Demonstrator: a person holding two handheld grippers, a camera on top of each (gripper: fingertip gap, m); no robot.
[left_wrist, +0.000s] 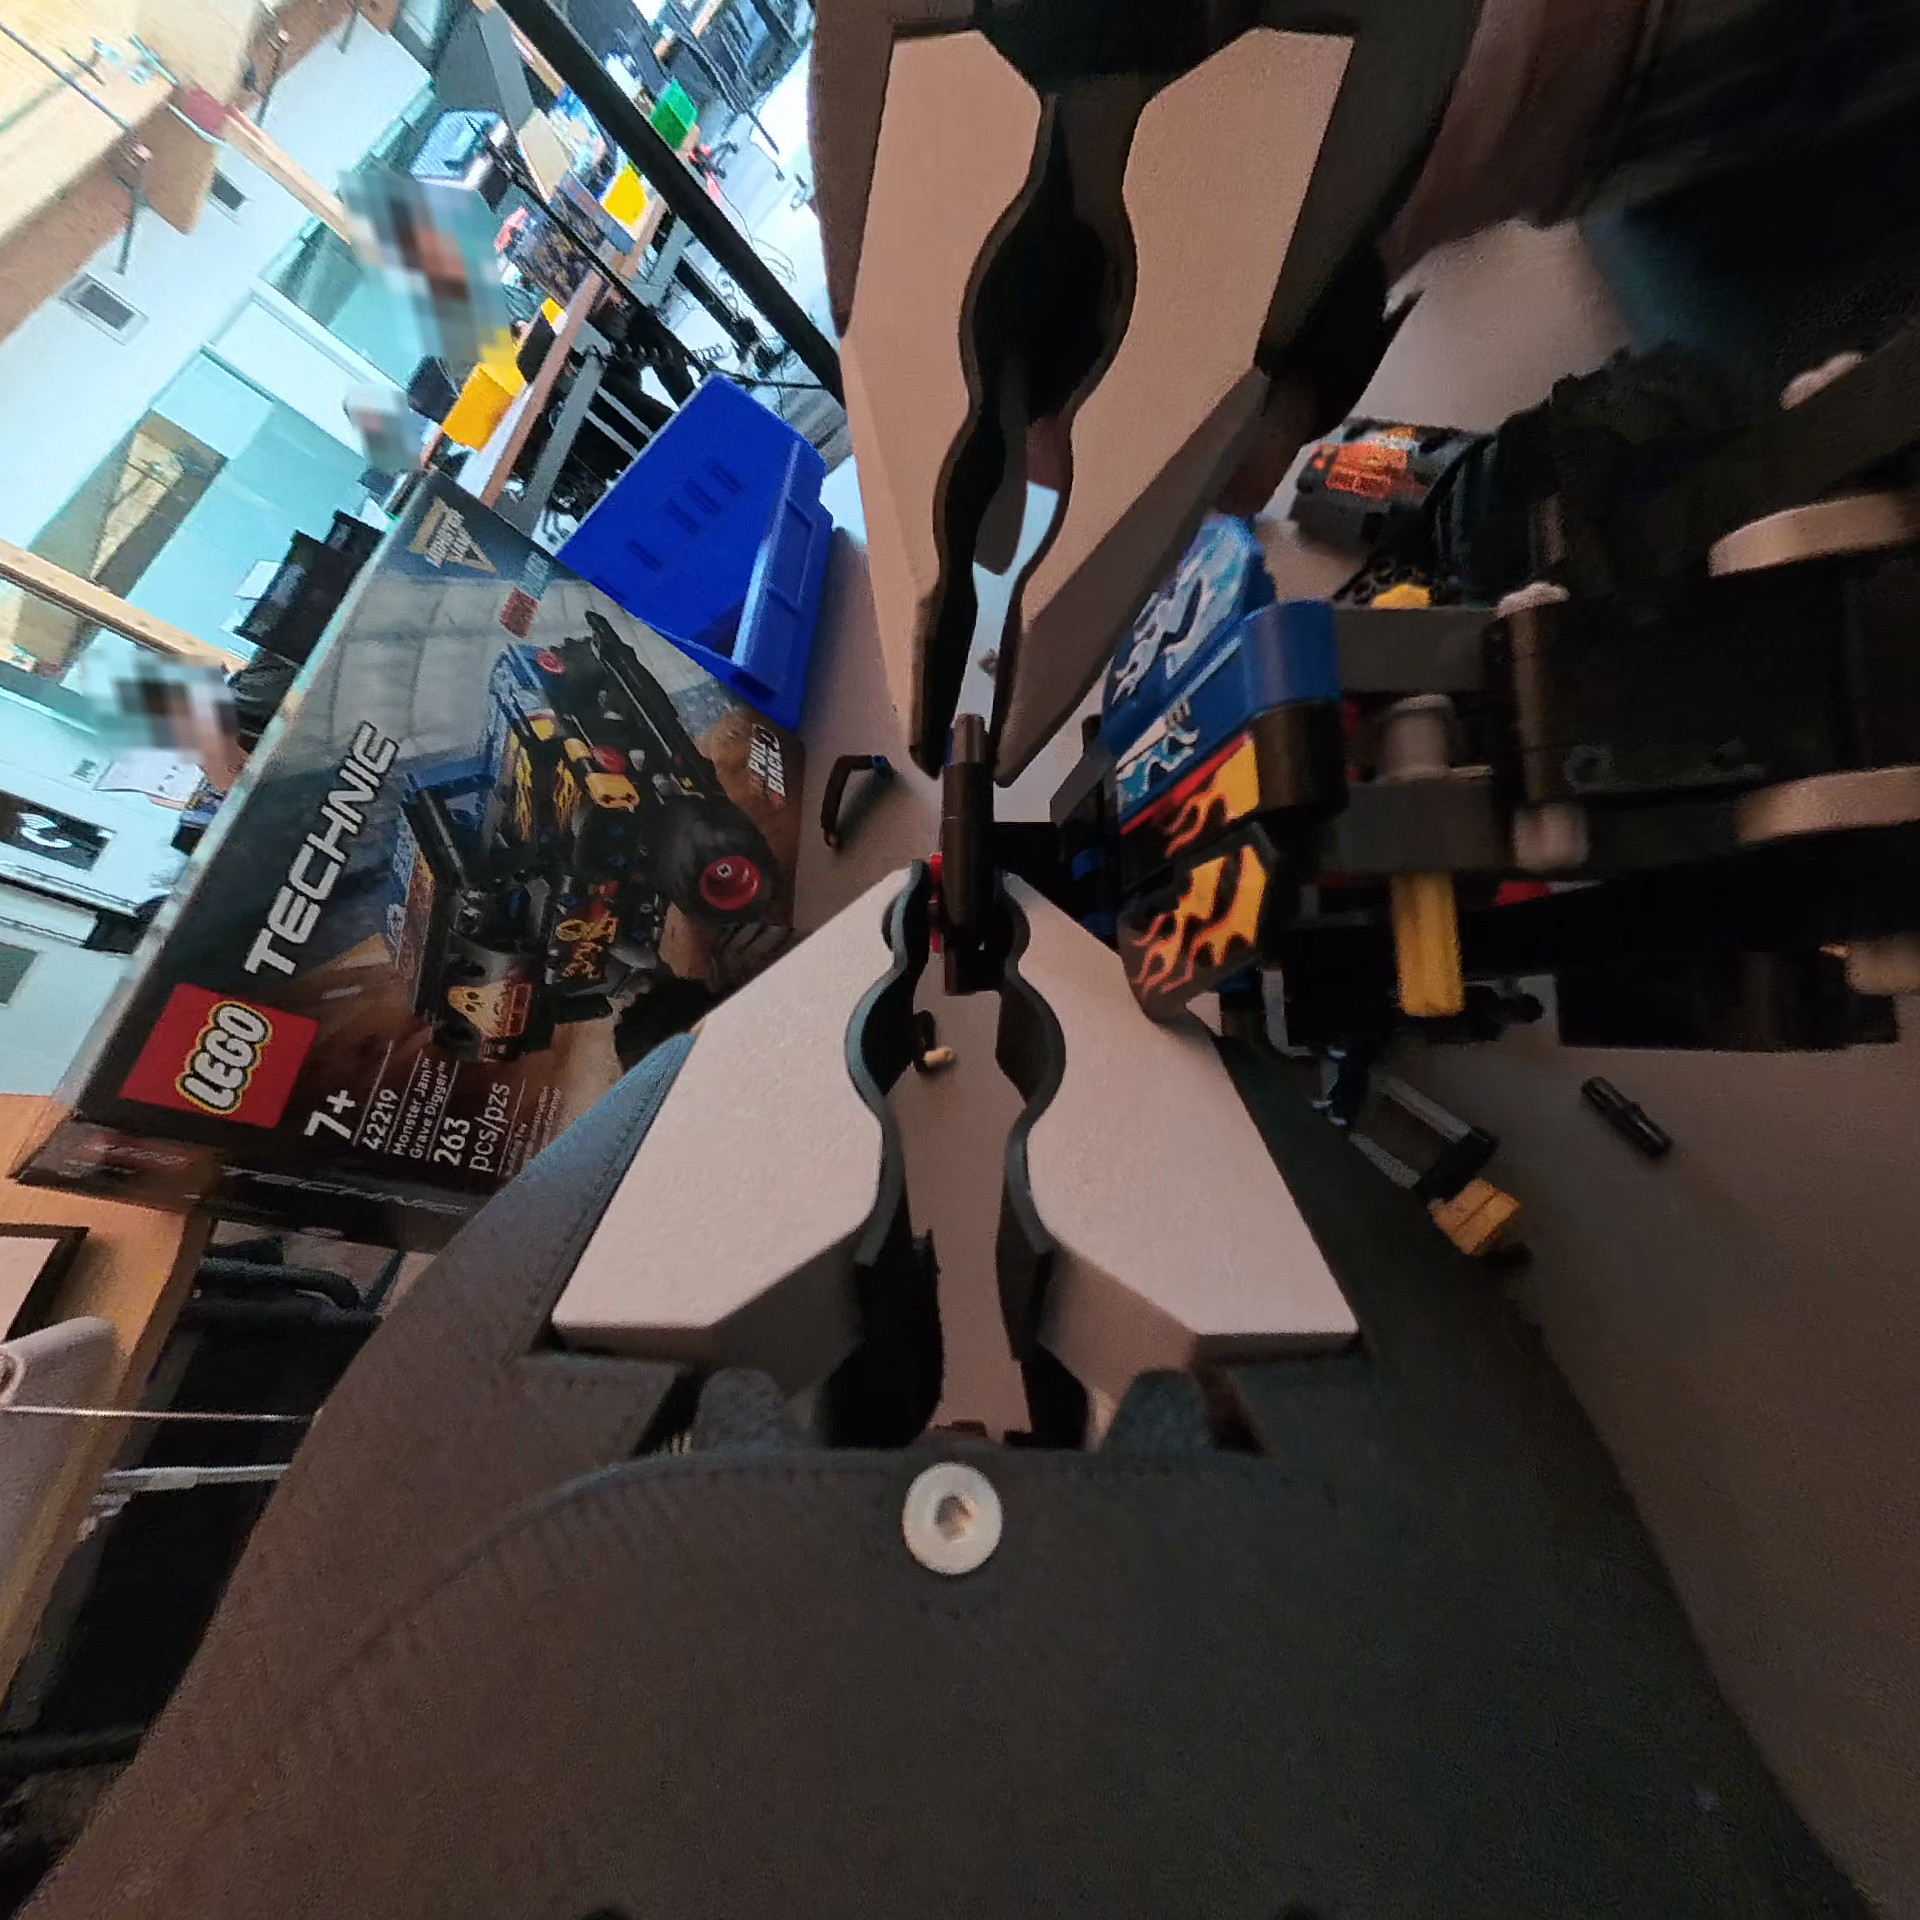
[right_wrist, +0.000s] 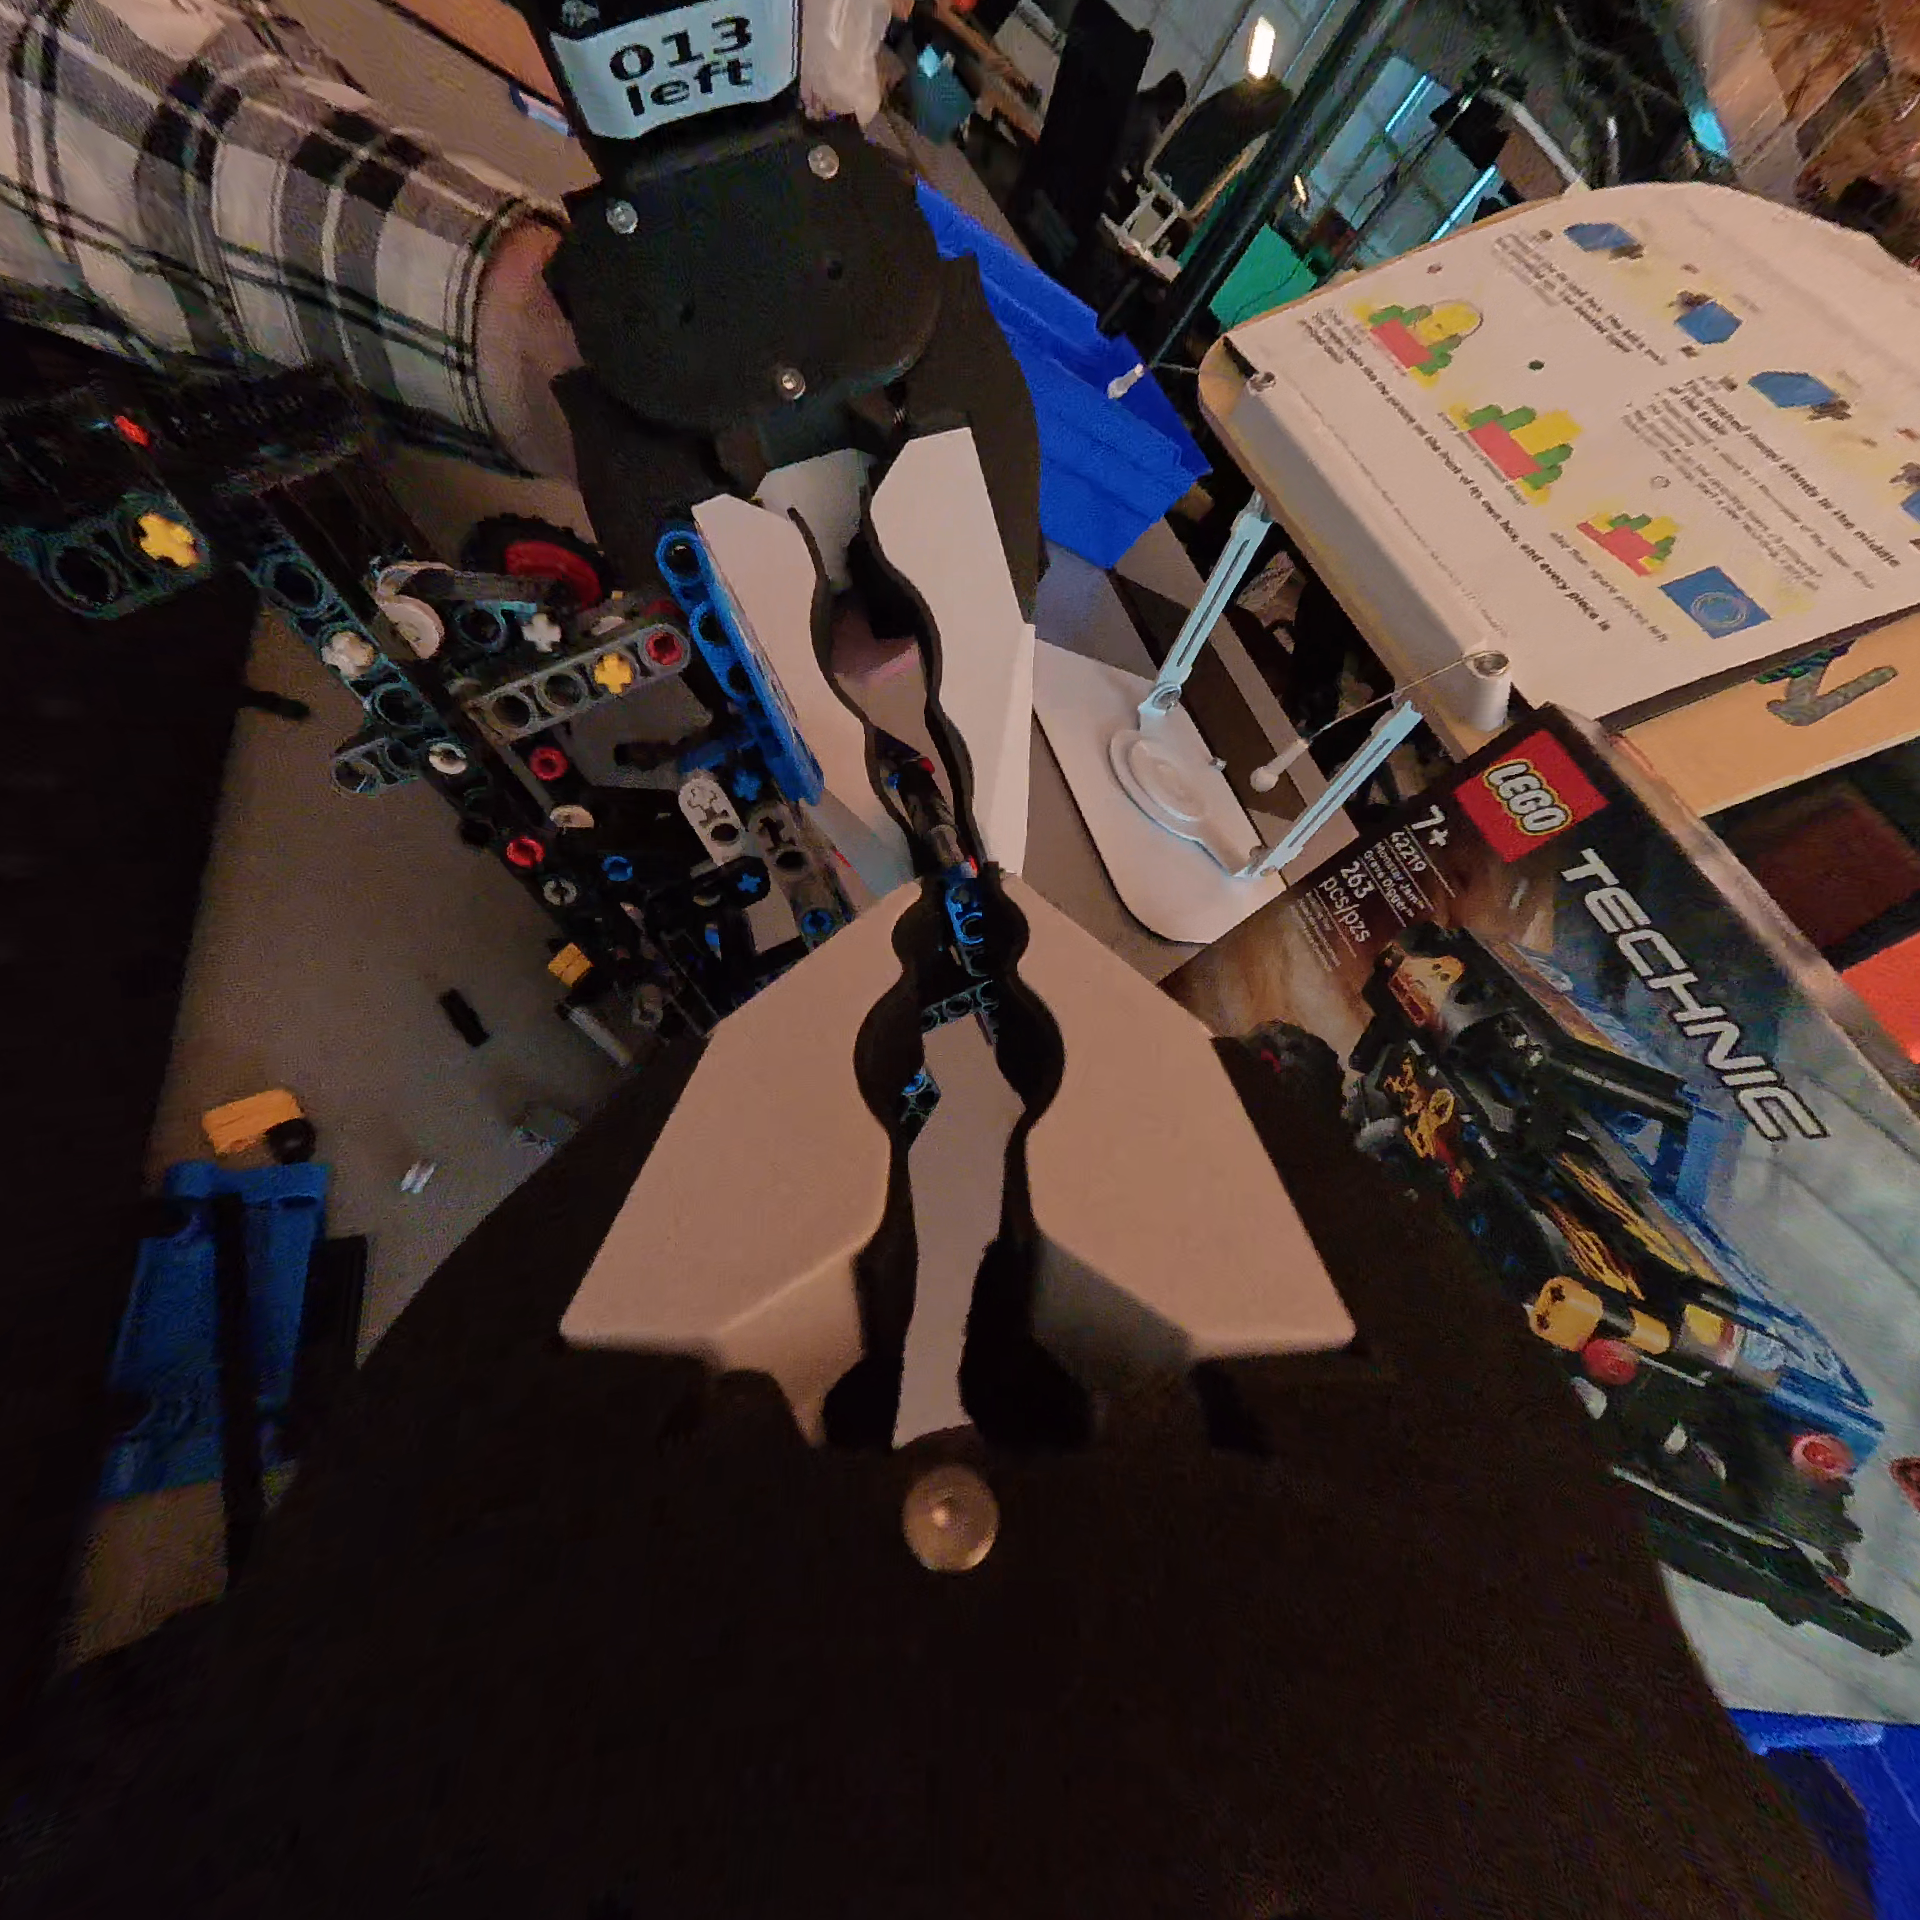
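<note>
1. Left gripper (left_wrist: 961, 925): clenched at the fingertips on a slim black rod piece (left_wrist: 966, 831), which stands out beyond the tips, lifted off the grey table (left_wrist: 1714, 1351).
2. Right gripper (right_wrist: 961, 925): also closed down to a narrow gap, pinching a short black holed beam with blue pins (right_wrist: 966, 966) at the very tips.
3. Meets the left gripper nose to nose, so that the rod and the beam touch end to end between the two pairs of fingers. Cannot tell whether they are already seated in each other.
4. Judged from this hold: best to keep both grips firm and the two grippers in one straight line. Any twist or sideways push looks likely to lever so thin a rod out of the tips.
5. Better also to press gently along the rod's length, since both parts are held only by their ends.
6. Close on the left gripper's right: a half-built toy truck (left_wrist: 1226, 810) with blue and flame-printed panels, resting on the table.
7. Farther off: a printed kit box (left_wrist: 447, 883), a blue bin (left_wrist: 707, 540), a loose black pin (left_wrist: 1626, 1117) and an instruction sheet on a white stand (right_wrist: 1558, 436).
</note>
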